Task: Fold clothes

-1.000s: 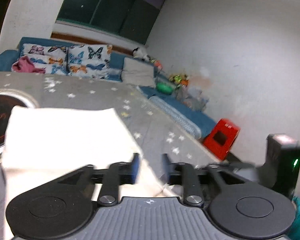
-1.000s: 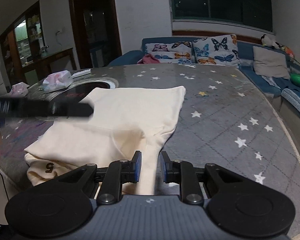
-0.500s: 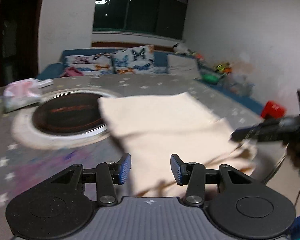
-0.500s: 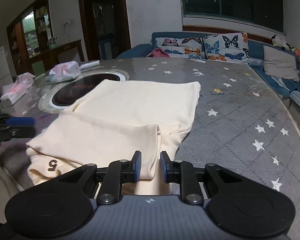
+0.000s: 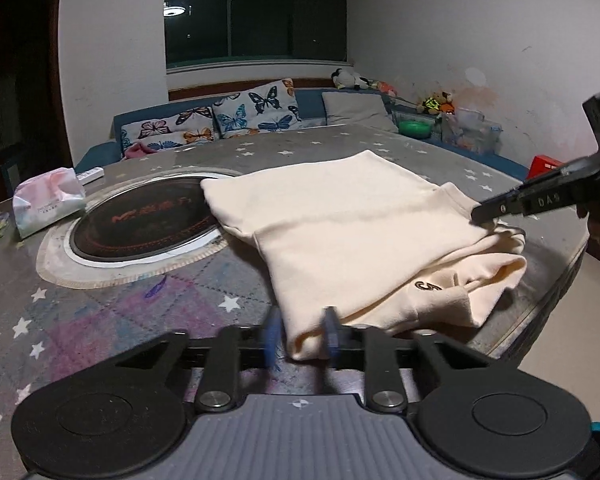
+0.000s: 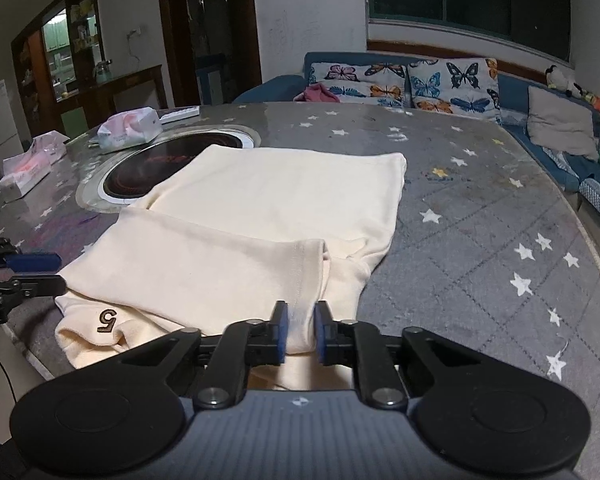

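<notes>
A cream shirt [image 6: 260, 216] lies partly folded on the grey star-patterned table [image 6: 480, 232], its near end bunched in layers at the table's edge and its far end spread flat, one far corner lying over the rim of the round dark hob [image 5: 140, 224] set into the table. A small dark "5" [image 6: 107, 320] shows on the lowest layer near the edge. The right gripper [image 6: 300, 330] has its blue fingers [image 6: 281, 330] pressed in on a fold of the shirt's near hem, pinching the cloth between them. The left gripper [image 5: 299, 336] pinches the shirt's other near corner, its blue fingers [image 5: 330, 336] blurred but closed on the cloth. From the left wrist view the right gripper [image 5: 484, 214] reaches in from the right, its tips at the shirt's edge; from the right wrist view the left gripper [image 6: 58, 272] sits at the left edge, tips touching the shirt. A tissue pack [image 6: 130, 132] lies beyond the hob, and another pack [image 6: 28, 168] lies near the table's left edge. Behind the table runs a blue sofa [image 6: 508, 92] with butterfly cushions [image 6: 452, 84] and a grey pillow [image 6: 560, 128].
</notes>
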Demonstrator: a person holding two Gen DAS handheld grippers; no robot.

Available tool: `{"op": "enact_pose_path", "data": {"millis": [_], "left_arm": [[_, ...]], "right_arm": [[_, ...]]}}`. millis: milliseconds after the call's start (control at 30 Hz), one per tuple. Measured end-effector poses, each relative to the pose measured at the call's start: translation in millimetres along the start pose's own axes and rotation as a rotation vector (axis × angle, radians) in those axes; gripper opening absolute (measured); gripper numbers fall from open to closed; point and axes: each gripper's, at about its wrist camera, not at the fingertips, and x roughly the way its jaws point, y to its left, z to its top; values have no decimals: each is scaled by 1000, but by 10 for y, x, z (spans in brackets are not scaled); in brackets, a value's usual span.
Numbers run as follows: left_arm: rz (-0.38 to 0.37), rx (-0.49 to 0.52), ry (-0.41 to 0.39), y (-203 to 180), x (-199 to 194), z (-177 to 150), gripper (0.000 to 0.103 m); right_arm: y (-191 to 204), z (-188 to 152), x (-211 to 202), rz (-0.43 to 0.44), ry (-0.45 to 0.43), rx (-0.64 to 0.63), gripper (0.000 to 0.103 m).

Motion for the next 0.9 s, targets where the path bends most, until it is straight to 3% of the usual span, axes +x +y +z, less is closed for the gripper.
{"op": "enact_pose_path", "data": {"millis": [167,367,600,900], "left_arm": [[29,-16,-30,45,-113,37,5],[7,-41,30,149,-90,13,9],[-21,-73,-32,290,-181,256,9],[-96,-87,-21,163,505,619,9]], "right_arm": [[38,64,-151,15,-35,-2,4],[13,-10,-78,9,15,-3,9],[23,163,-123,-5,-50,-59,12],[163,195,253,28,-29,-128,12]]}}
